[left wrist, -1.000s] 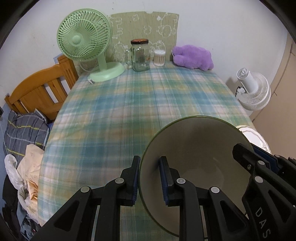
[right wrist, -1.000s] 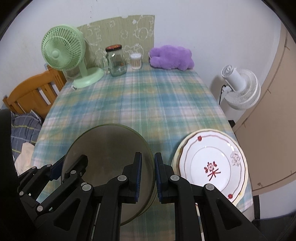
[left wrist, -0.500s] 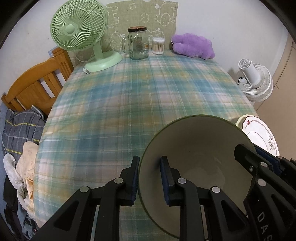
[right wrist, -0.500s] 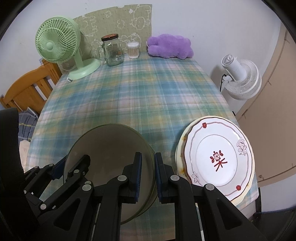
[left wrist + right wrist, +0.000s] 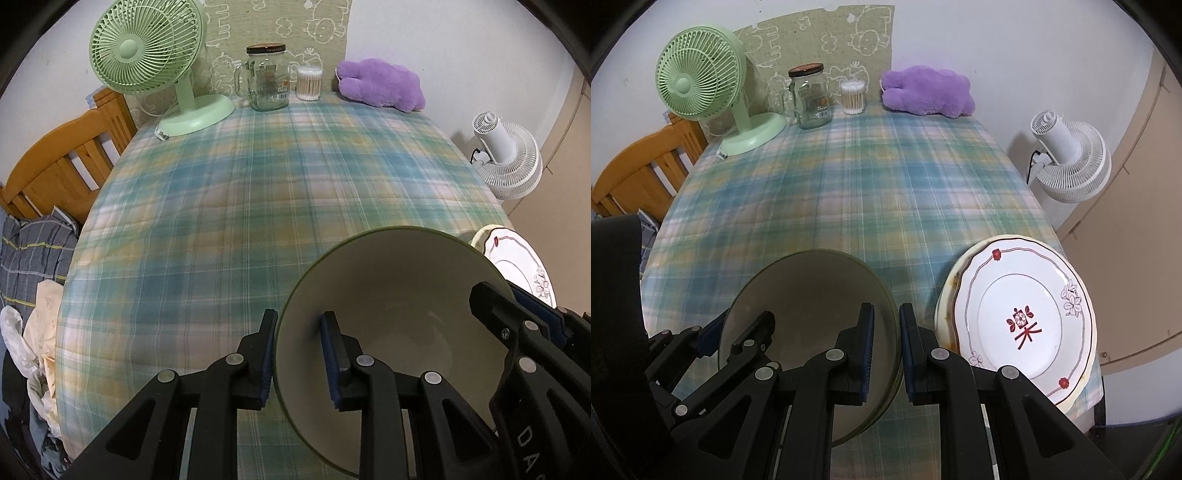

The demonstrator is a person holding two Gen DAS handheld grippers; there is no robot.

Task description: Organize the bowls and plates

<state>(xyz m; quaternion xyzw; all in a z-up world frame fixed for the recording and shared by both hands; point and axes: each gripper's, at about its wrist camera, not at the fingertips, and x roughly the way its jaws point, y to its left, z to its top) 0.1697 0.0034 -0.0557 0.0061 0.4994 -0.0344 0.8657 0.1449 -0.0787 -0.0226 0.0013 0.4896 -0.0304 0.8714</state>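
The green bowl [image 5: 399, 295] is gripped on opposite sides of its rim by both grippers, over the near edge of the table [image 5: 277, 177]; whether its base touches the plaid cloth cannot be told. The left gripper [image 5: 299, 350] is clamped on the bowl's left wall, one finger outside and one inside; the right gripper [image 5: 886, 343] is clamped on the bowl's right wall in the same manner, with one pad [image 5: 866, 332] inside the bowl [image 5: 809, 295] and the other outside. Just beside the bowl, at the near right corner of the table, lies a stack of plates [image 5: 1015, 317]; the top plate is white with a red centre motif and a scalloped rim, and the stack overhangs the table edge slightly. Along the far edge stand a green desk fan [image 5: 701, 77] at the left corner, a lidded glass jar [image 5: 809, 96], a cotton swab container [image 5: 854, 96] and a purple plush toy [image 5: 925, 90]. A white fan [image 5: 1067, 158] stands off the table to the right; a wooden chair [image 5: 62, 155] stands at the left.
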